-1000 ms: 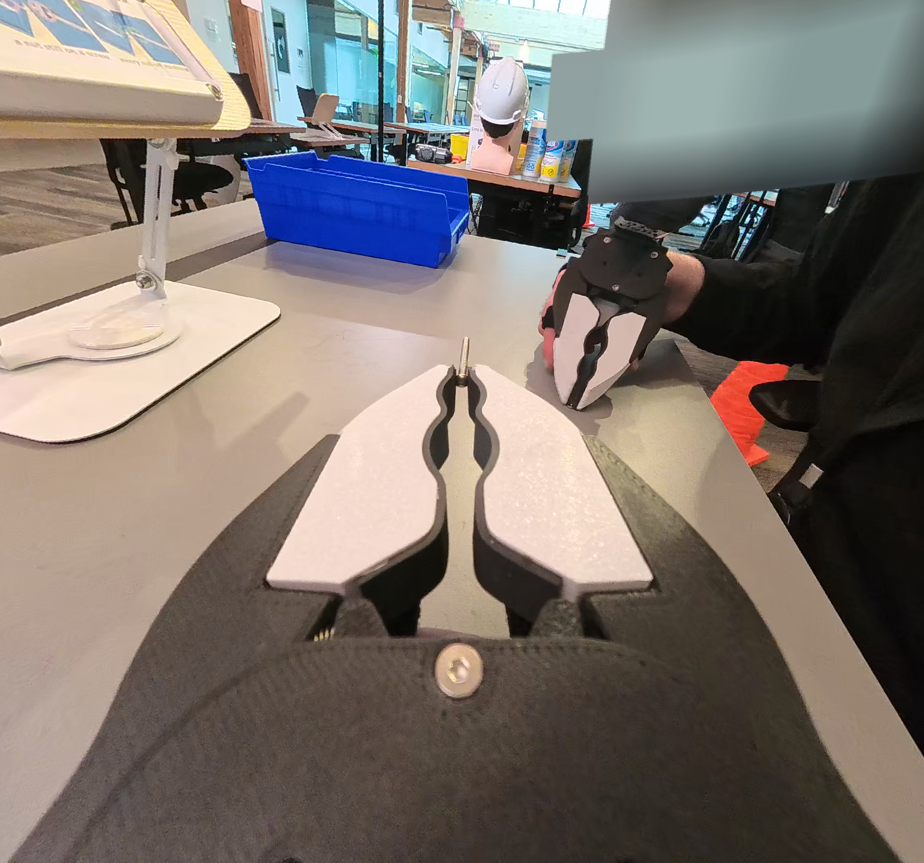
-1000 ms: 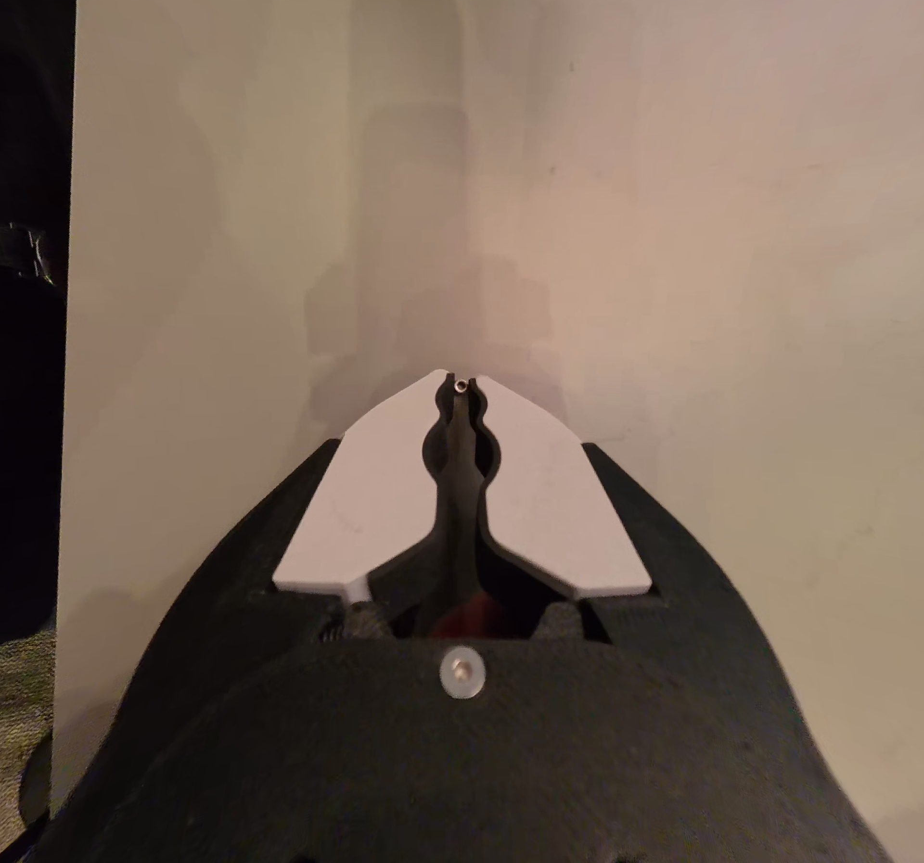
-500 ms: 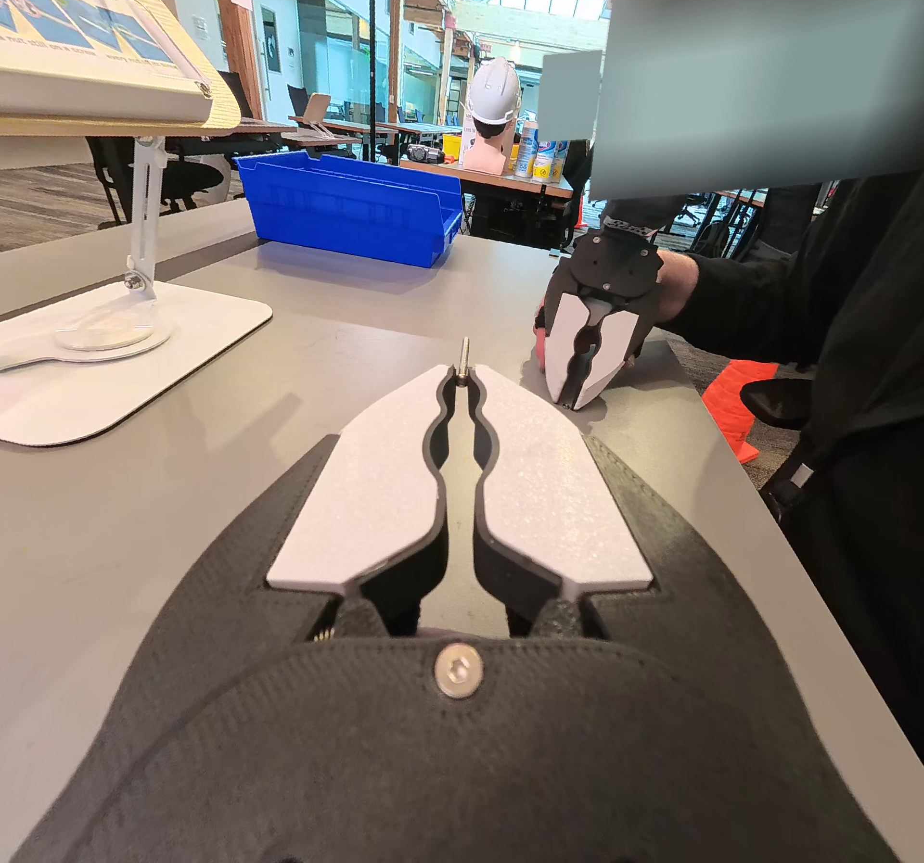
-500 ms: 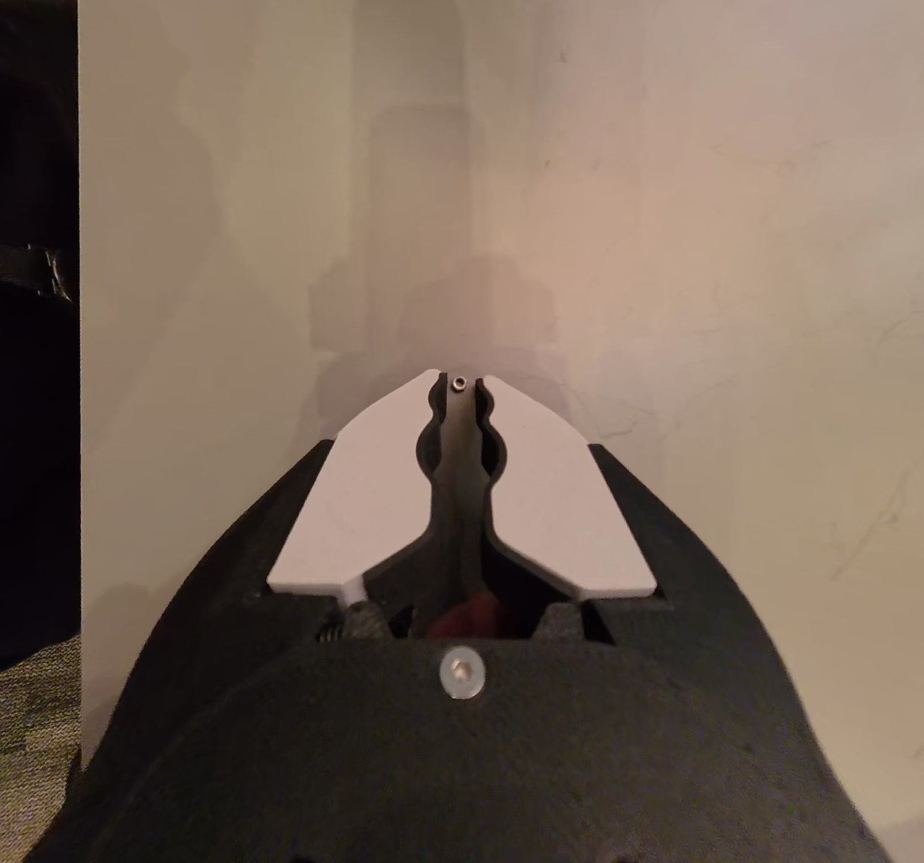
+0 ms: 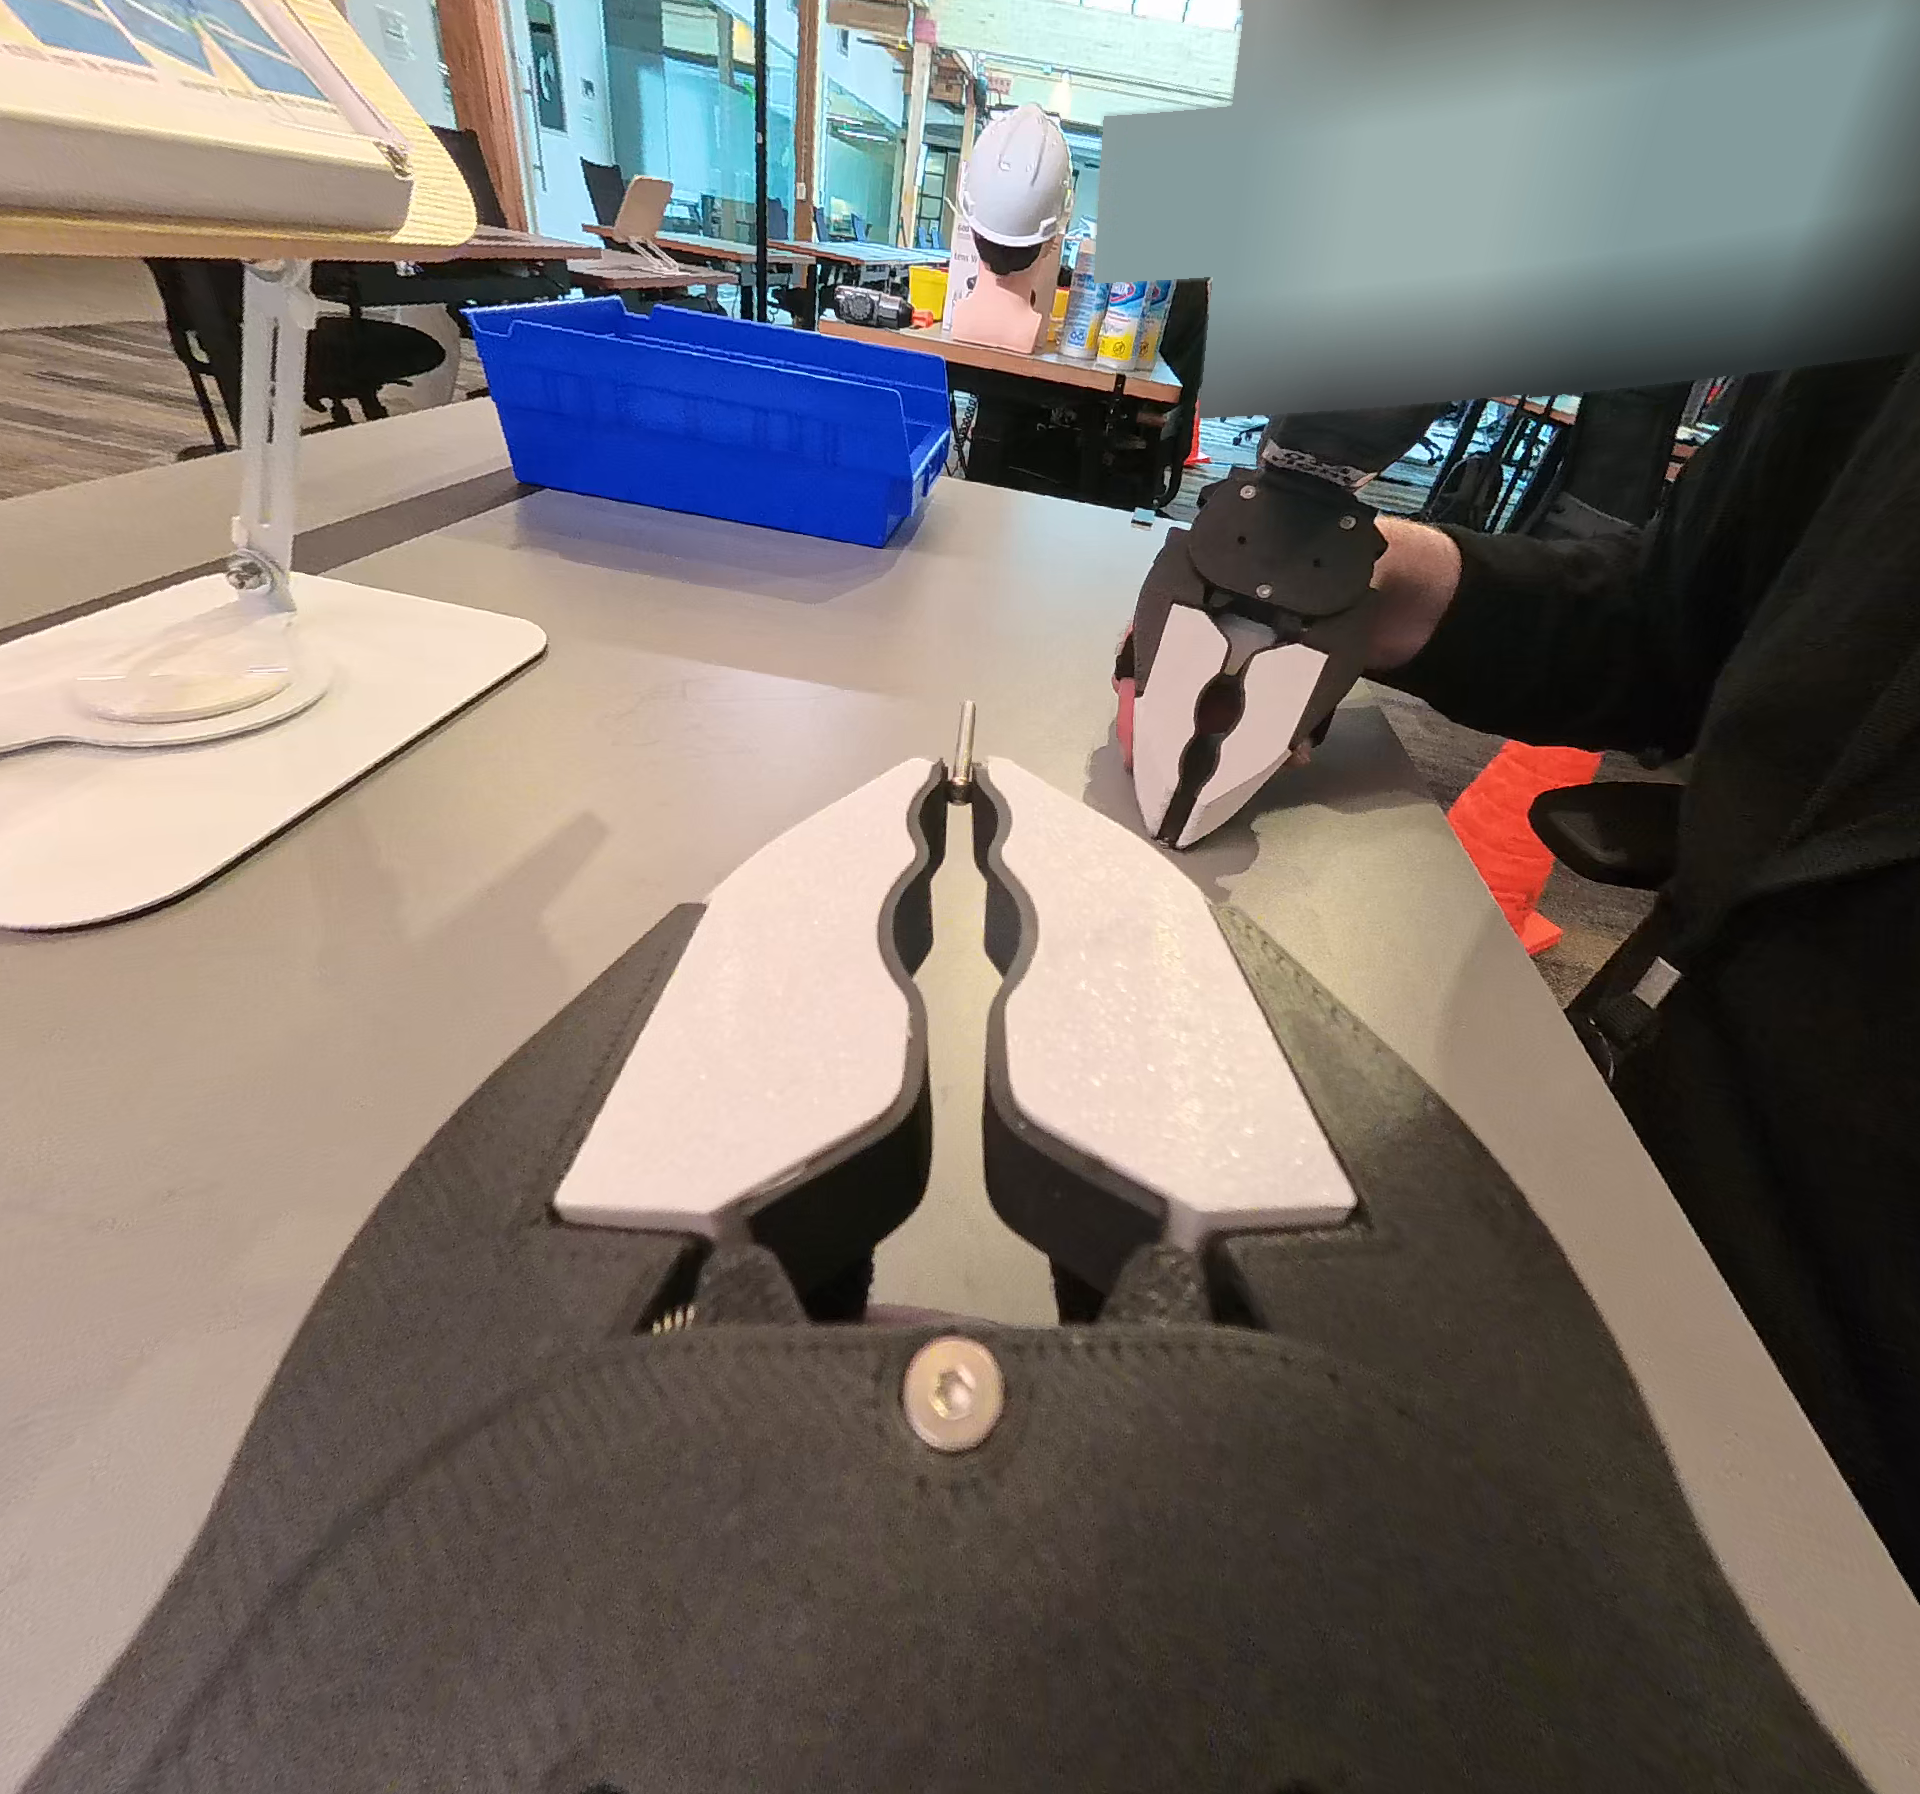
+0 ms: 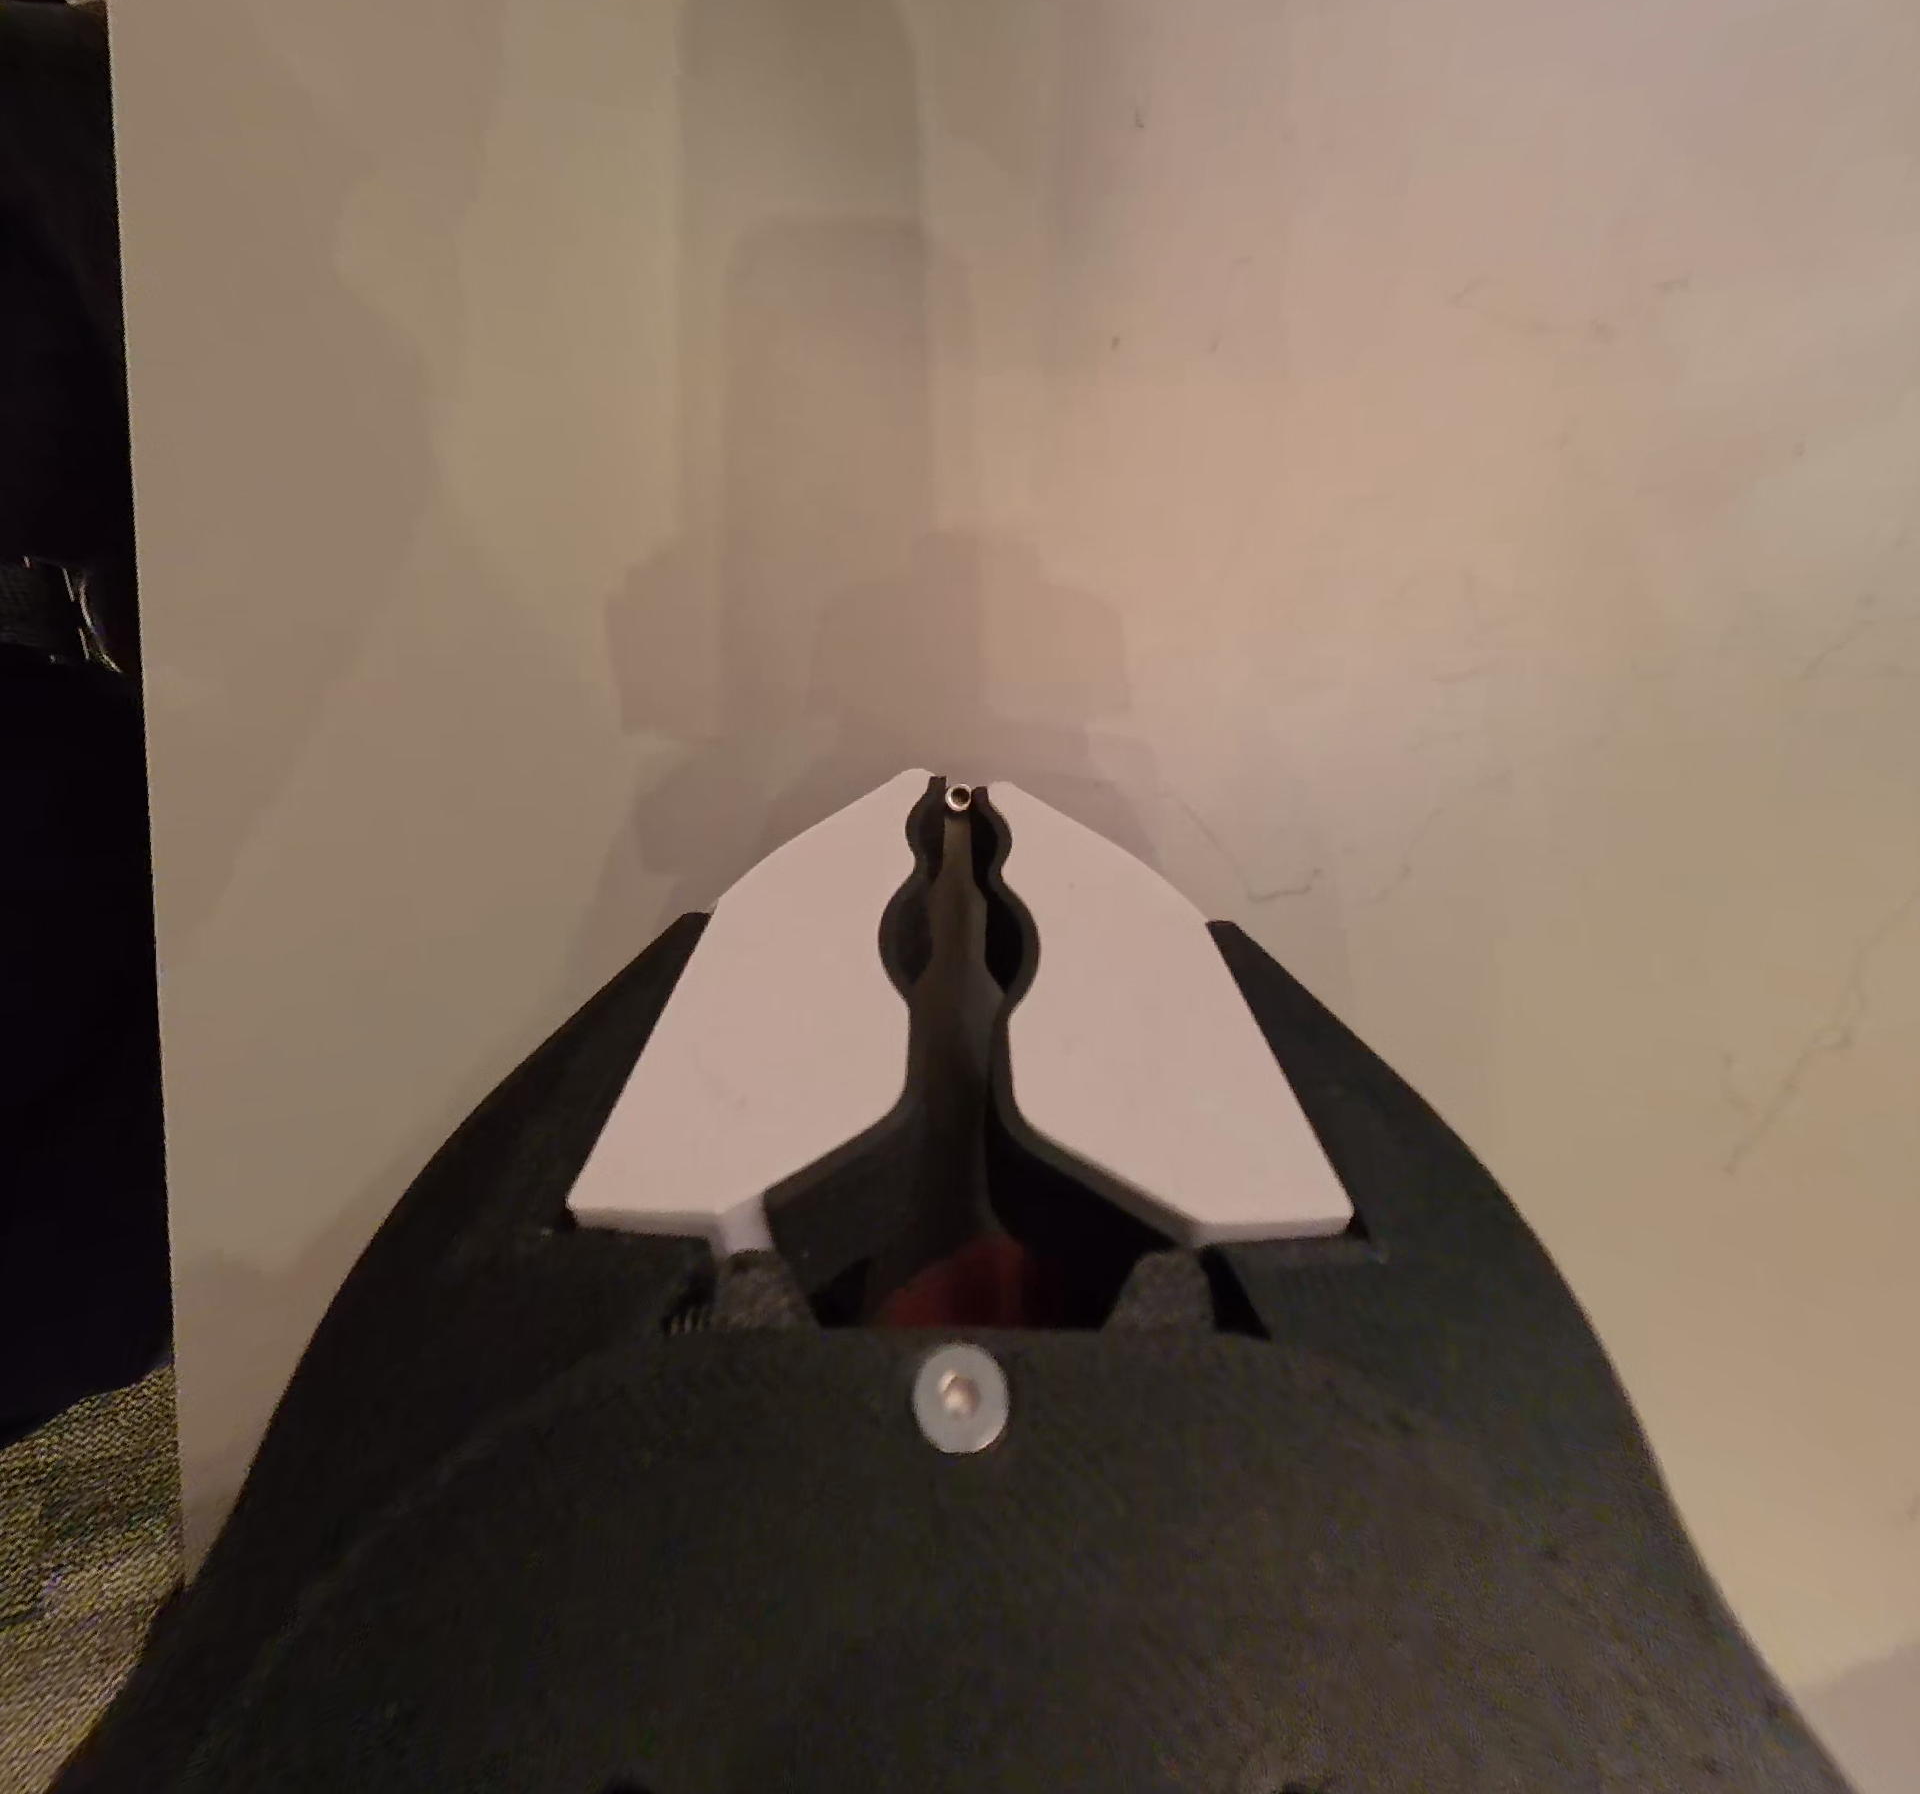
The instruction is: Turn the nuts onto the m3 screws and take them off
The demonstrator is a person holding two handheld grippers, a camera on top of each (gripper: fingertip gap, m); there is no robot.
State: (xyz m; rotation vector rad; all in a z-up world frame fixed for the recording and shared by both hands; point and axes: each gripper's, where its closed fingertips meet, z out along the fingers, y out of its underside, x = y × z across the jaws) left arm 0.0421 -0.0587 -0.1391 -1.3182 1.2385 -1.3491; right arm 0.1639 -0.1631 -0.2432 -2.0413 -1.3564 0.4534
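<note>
- The left gripper [image 5: 964, 776] is closed on the head of the screw [image 5: 966, 736], so the thin end sticks up, ready for a nut.
- The right gripper [image 6: 961, 790] points down at the table [image 5: 727, 705], near the screw. Its tips pinch the tiny nut [image 6: 961, 795].
- It likely goes on the screw next.

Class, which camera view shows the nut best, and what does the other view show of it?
The right wrist view: the nut shows as a small metal ring pinched at the tips of the right gripper. In the left wrist view that gripper points down at the table, and the nut is hidden.
</note>
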